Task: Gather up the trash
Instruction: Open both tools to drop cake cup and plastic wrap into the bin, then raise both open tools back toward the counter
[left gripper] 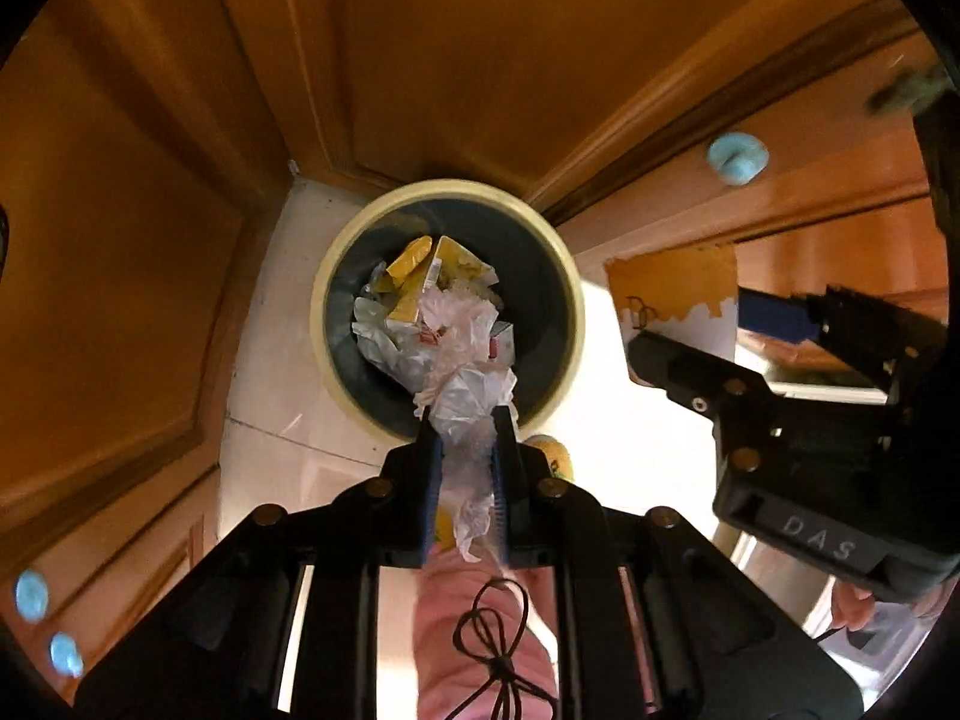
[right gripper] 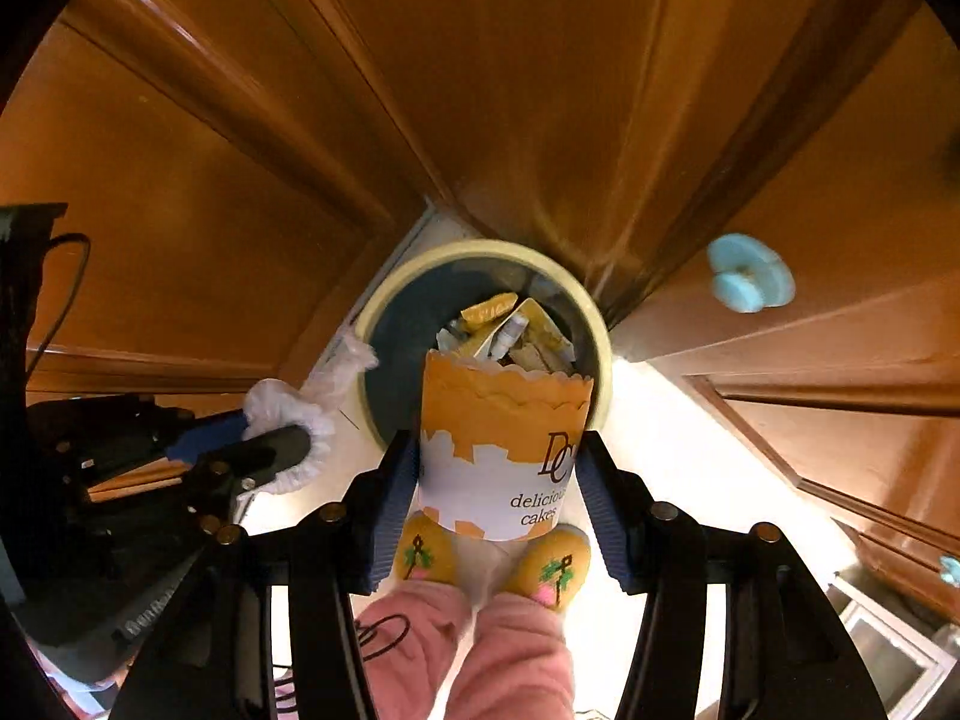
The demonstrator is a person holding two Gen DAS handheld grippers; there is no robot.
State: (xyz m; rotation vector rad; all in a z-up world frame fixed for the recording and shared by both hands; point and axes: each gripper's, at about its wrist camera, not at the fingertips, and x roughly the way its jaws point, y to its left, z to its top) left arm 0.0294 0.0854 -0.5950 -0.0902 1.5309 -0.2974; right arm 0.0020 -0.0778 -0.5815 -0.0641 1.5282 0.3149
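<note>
The left gripper (left gripper: 468,414) pinches a crinkled, thin plastic bag (left gripper: 465,402) between its ribbed blue pads, held over the round bin (left gripper: 336,276) so it can drop in. The right gripper (right gripper: 498,456) clamps a stiff paper cake cup (right gripper: 498,444) with a scalloped orange rim, poised just before the bin's cream rim. Cartons and wrappers already fill the bin.
</note>
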